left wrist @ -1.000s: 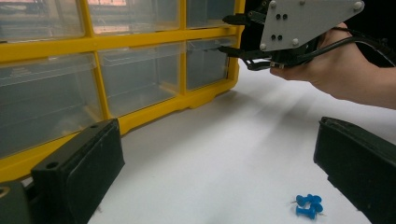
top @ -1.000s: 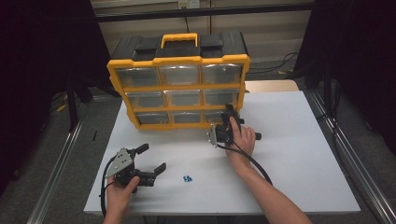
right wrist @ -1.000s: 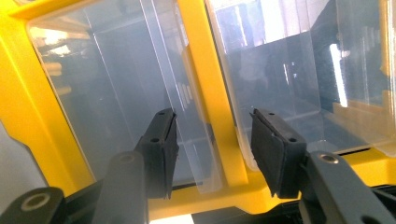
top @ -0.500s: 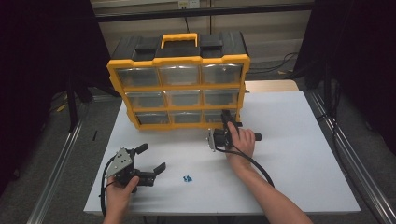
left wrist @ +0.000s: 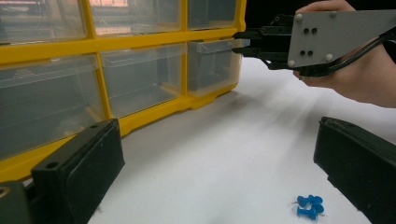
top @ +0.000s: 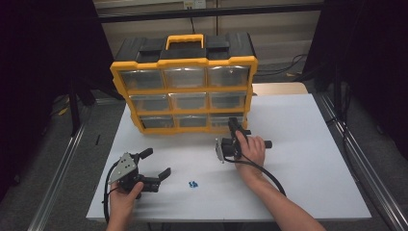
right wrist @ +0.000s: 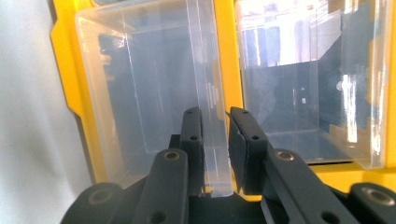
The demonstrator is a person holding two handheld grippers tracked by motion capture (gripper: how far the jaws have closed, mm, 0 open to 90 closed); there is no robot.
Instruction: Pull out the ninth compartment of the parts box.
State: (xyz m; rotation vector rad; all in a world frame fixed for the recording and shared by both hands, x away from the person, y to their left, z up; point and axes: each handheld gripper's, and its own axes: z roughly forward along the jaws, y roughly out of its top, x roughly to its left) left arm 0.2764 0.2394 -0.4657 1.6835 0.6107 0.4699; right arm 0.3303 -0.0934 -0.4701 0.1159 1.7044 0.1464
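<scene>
Since the earlier frame, only the right tongs [top: 236, 126] have altered, their jaws closed in onto the clear lip of the bottom-right drawer [right wrist: 154, 93] of the yellow organiser [top: 185, 91]. Left tongs [top: 156, 162] are held open over the desk [top: 308, 159], blue pushpins [top: 193, 184] beside them. Drawer gripped, not yet drawn out; pins unplaced; no legible writing noted.

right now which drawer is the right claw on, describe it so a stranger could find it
Start at the yellow plastic organiser cabinet with a black top standing at the table's far edge. Its front holds three rows of three clear plastic drawers; take the bottom row, right-hand end. That clear drawer is the one whose lip sits pinched in the right claw.
</scene>
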